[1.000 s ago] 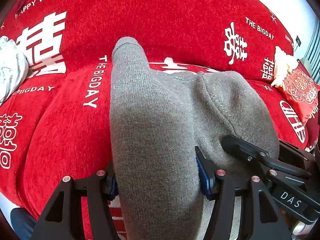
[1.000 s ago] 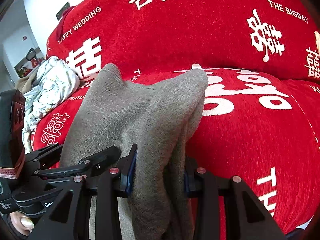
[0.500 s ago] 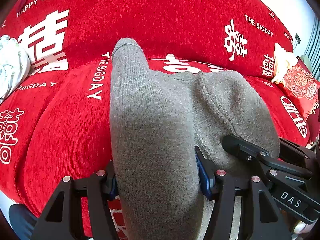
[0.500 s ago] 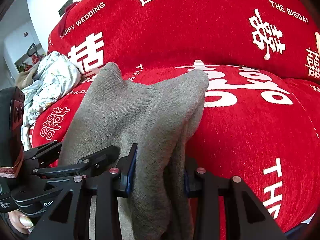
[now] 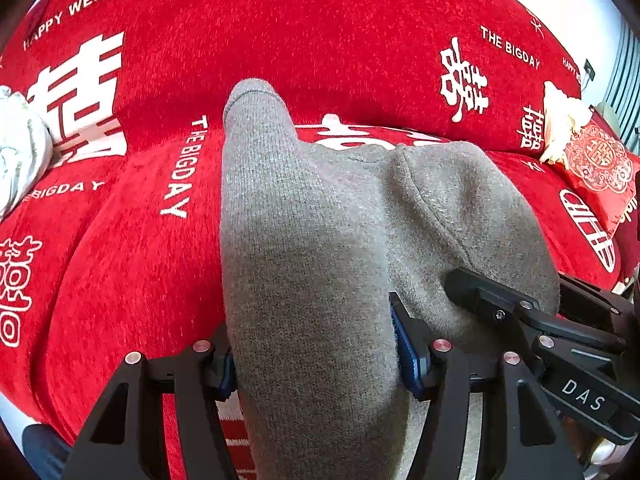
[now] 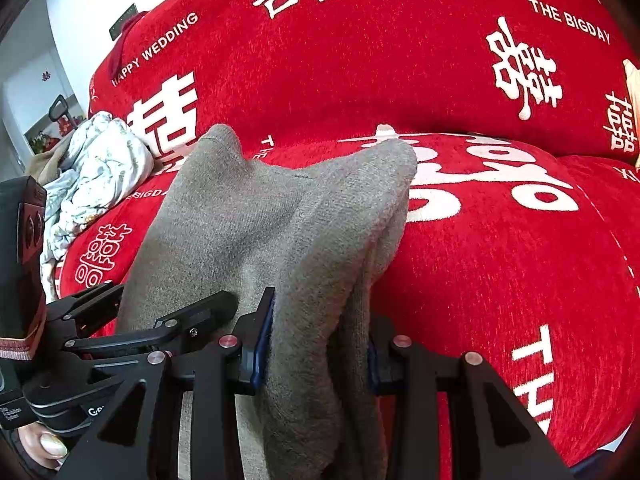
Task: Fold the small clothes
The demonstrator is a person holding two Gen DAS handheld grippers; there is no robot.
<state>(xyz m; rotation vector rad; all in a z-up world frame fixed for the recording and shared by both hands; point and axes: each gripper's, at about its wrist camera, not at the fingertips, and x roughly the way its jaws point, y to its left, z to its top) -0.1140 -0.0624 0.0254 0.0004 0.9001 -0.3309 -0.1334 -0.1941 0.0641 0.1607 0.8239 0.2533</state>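
A grey knitted garment point(image 5: 320, 240) is held up over a red sofa cover, stretched between both grippers. My left gripper point(image 5: 312, 356) is shut on one thick fold of it; the cloth rises past the fingers and hides the tips. My right gripper point(image 6: 316, 344) is shut on the other end of the grey garment point(image 6: 280, 220), whose folded layers hang between the blue pads point(image 6: 262, 340). Each gripper shows beside the other: the right one at the lower right of the left wrist view point(image 5: 540, 328), the left one at the lower left of the right wrist view point(image 6: 132, 332).
A red sofa cover with white lettering point(image 5: 320, 40) fills both views. A crumpled white floral cloth point(image 6: 92, 168) lies on the sofa's left end. A red embroidered cushion point(image 5: 596, 164) sits at the far right. A white wall point(image 6: 72, 20) shows behind the sofa.
Both grippers keep their hold on the grey garment. The views have shifted slightly closer to the sofa seat; the garment's shape is almost unchanged.
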